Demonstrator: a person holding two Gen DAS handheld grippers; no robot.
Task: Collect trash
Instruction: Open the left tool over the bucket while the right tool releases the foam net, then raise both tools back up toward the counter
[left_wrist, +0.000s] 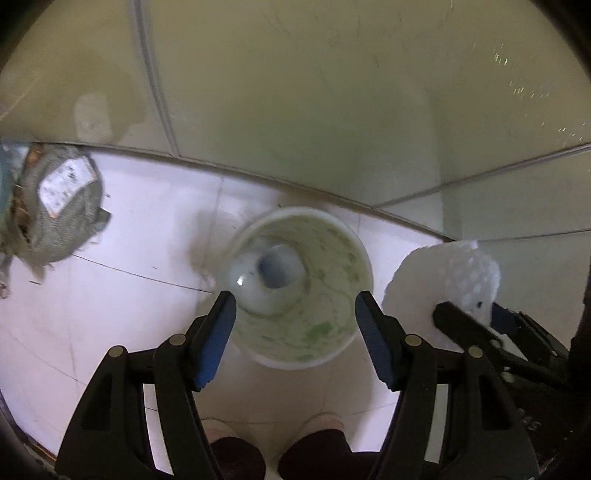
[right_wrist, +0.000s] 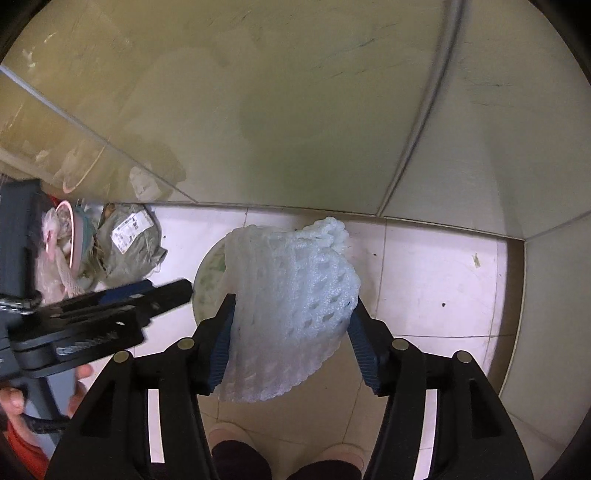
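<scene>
While both claws pointed steeply down at the pale tiled floor (left_wrist: 122, 258), the nearest things at the bottom of each frame were the person's two slippers (right_wrist: 229, 434) and dark trouser legs.

Just above these in the left wrist view, the left gripper (left_wrist: 295, 306) had its blue-padded jaws apart around a white paper cup (left_wrist: 295, 288) stained green inside; the cup sat mid-frame between the pads, and whether either pad touched its rim could not be told through the blur. At the right edge of that view the right gripper (left_wrist: 465, 317) showed as a dark finger against a white foam net sleeve (left_wrist: 443, 280).

In the right wrist view the right gripper (right_wrist: 293, 306) had the foam net sleeve (right_wrist: 291, 295) between its pads at mid-frame; the left pad lay against the foam and the right pad met its edge, so it seemed loosely clamped on it. The cup's rim (right_wrist: 208, 273) peeped out behind the foam. The left gripper (right_wrist: 155, 291) crossed in from the left edge, with fingers of the person's hand (right_wrist: 14, 406) at lower left.

Farther off, at the left of both frames, a greyish woven bag (right_wrist: 129, 240) with a printed label lay on the floor beside a heap of other rubbish (right_wrist: 62, 236). Beyond stood the yellowish wall (left_wrist: 295, 92).
</scene>
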